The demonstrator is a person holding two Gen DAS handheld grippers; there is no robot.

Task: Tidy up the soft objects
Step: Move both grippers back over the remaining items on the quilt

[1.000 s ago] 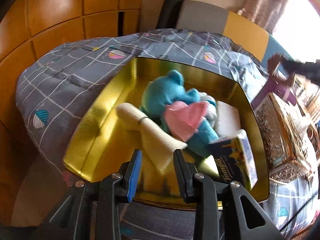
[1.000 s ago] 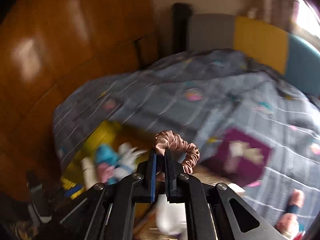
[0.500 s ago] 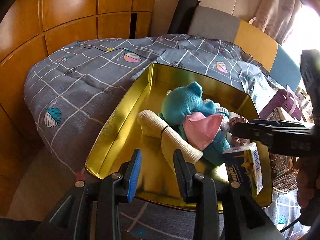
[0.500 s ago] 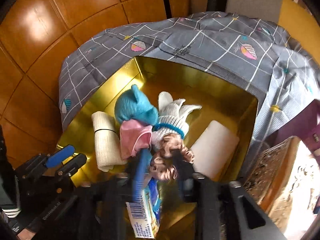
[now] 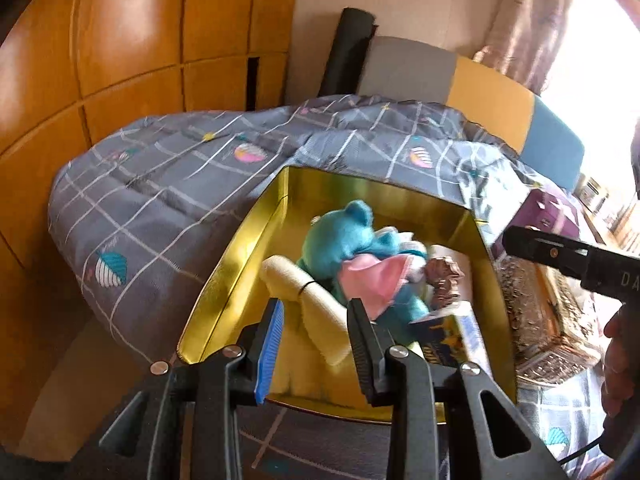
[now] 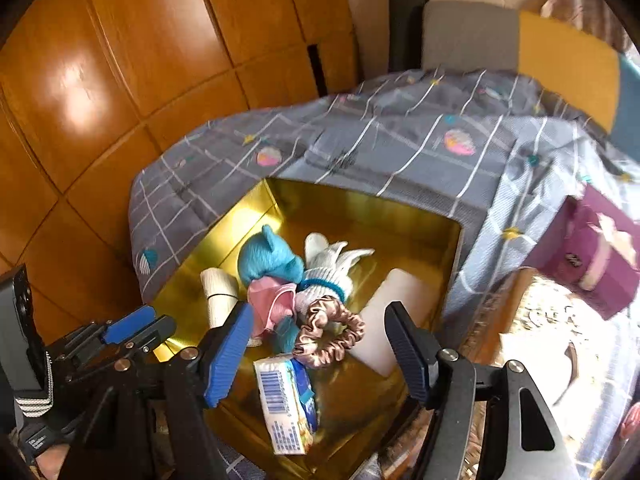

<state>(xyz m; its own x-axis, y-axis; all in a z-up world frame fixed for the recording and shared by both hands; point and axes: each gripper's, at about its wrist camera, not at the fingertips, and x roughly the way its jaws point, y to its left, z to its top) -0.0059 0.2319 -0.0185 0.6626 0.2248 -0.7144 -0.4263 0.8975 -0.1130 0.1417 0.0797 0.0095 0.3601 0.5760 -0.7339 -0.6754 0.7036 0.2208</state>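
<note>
A gold box point(image 6: 224, 232) lies open on the bed. In it lie a teal plush point(image 6: 268, 256), a pink cloth point(image 6: 272, 300), a white glove point(image 6: 332, 264), a cream rolled cloth point(image 6: 218, 292), a white block point(image 6: 392, 308) and a tissue pack point(image 6: 286, 400). A pink-brown scrunchie point(image 6: 332, 336) rests loose on the pile. My right gripper point(image 6: 320, 352) hangs just above it, jaws opening, pads off it. My left gripper point(image 5: 316, 344) hovers over the box's near edge, jaws apart and holding nothing; the cream roll point(image 5: 304, 300) lies below it.
A grey patterned quilt point(image 5: 160, 208) surrounds the box. A purple gift box point(image 6: 592, 264) and an ornate silver-patterned box point(image 5: 536, 320) sit to the right. Wooden wall panels point(image 6: 120, 80) stand on the left, a padded headboard point(image 5: 480, 80) at the back.
My right gripper swung over the gold box, came down, opened and let go of the scrunchie, which now lies on the pile. My left gripper rose slightly.
</note>
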